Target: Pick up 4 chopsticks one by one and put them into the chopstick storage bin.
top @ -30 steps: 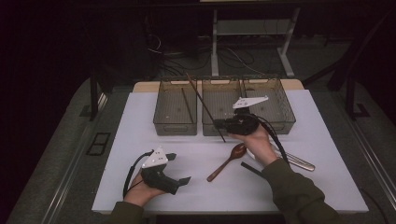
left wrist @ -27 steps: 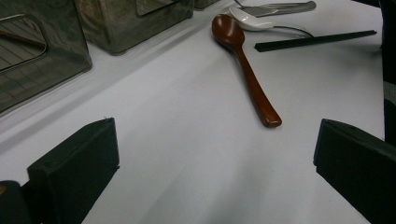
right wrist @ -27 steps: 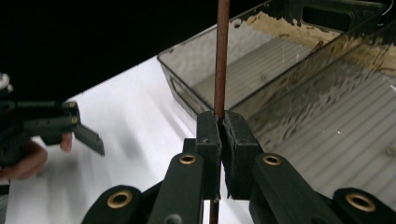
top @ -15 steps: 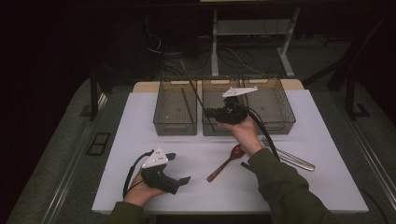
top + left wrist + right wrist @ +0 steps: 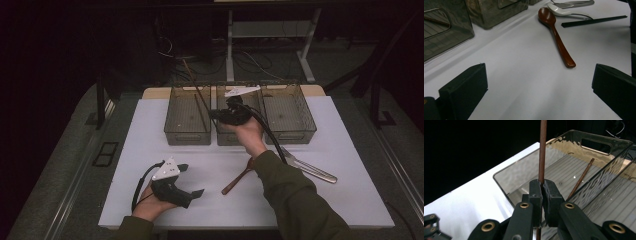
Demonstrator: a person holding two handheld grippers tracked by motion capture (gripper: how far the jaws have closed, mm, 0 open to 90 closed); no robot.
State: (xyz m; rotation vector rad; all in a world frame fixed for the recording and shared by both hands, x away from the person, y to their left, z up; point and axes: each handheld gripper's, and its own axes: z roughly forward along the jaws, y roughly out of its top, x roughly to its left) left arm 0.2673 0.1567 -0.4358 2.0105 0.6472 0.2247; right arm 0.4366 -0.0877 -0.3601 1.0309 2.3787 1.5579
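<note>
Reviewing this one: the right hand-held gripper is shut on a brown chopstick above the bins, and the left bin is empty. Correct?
Not quite. The right hand-held gripper is shut on the brown chopstick above the bins, but the left bin is not empty: the right gripper view shows a second brown chopstick already lying in it.

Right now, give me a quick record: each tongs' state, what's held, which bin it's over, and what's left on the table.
right tongs: shut on a brown chopstick
position: over the left bin
already in that bin: another chopstick
left tongs: open, holding nothing, low over the table
on table: wooden spoon, white spoon, black chopstick
</note>
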